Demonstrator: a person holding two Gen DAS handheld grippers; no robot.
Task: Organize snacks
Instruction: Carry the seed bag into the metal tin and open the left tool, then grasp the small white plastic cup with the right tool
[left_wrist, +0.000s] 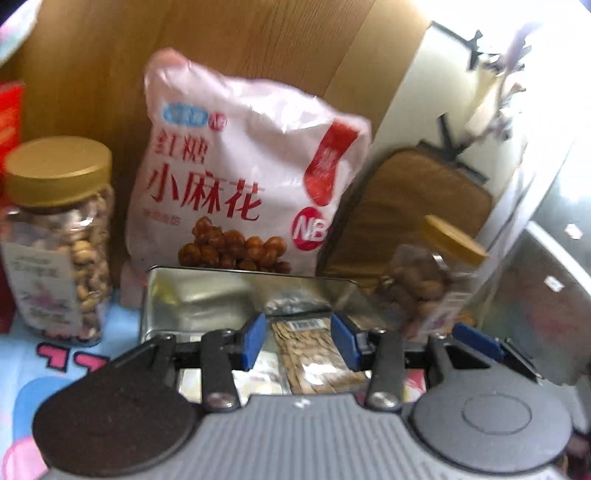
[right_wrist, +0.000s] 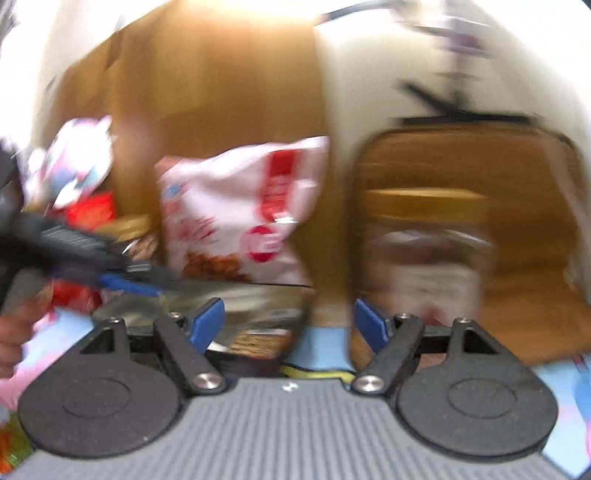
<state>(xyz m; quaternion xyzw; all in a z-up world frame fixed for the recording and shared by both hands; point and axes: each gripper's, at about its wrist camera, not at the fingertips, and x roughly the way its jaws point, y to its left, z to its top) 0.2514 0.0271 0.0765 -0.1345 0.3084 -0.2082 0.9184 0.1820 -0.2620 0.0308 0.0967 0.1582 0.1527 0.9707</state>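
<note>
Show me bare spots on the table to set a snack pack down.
Barest patch: the blue cloth between the peanut jar and the metal tin. A narrower strip of cloth shows between the tin and the wooden-lidded jar in the right view. The back is crowded by the pink snack bag.

The pink-white snack bag (left_wrist: 236, 177) bears large red Chinese characters, 红糖 above 小麻花, across its front. Low on its right side, a red disc carries white letters "NB". To the right of the characters a red banner holds print too blurred to read. Left of the bag, the label on the gold-lidded jar (left_wrist: 59, 240) is illegible. In the right wrist view all print is blurred.
</note>
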